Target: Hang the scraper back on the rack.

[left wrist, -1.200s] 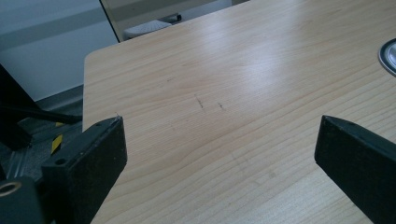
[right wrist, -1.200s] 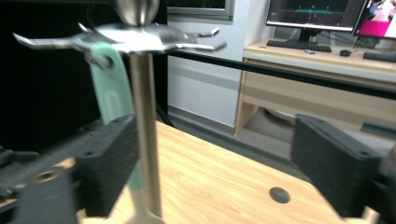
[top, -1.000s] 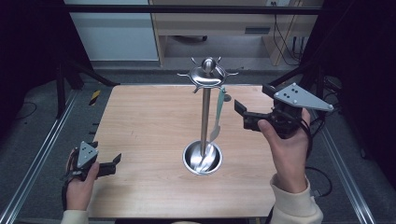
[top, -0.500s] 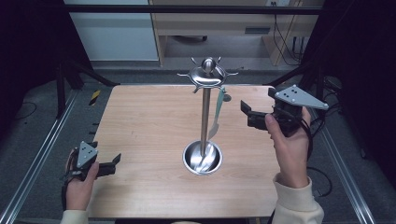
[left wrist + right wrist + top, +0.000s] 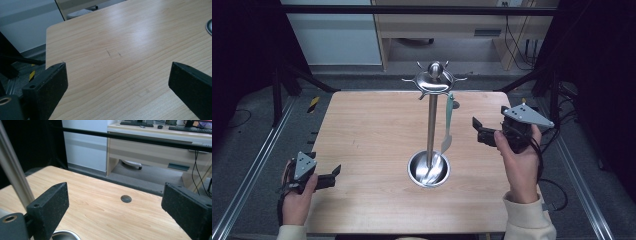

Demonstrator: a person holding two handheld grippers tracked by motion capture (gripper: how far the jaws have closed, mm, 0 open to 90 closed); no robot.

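A steel utensil stand (image 5: 430, 117) rises from a round dished base (image 5: 428, 170) in the middle of the wooden table (image 5: 372, 125). A pale green spatula (image 5: 447, 126) hangs from one of its top hooks. My right gripper (image 5: 477, 131) is held above the table to the right of the stand, open and pointing at it. In the right gripper view the jaws (image 5: 115, 187) are wide apart, with the stand's pole (image 5: 13, 176) at the far left. My left gripper (image 5: 333, 175) rests open at the table's front left, nothing between its jaws (image 5: 116, 67).
A small round hole (image 5: 126, 198) sits in the tabletop behind the stand. The base's rim (image 5: 209, 26) shows at the right of the left gripper view. Metal rails (image 5: 257, 165) run along both sides of the table. A desk (image 5: 437, 25) stands beyond it.
My right gripper has sunk a little and drawn slightly back toward the person, still open. The left gripper, stand and spatula have not moved.
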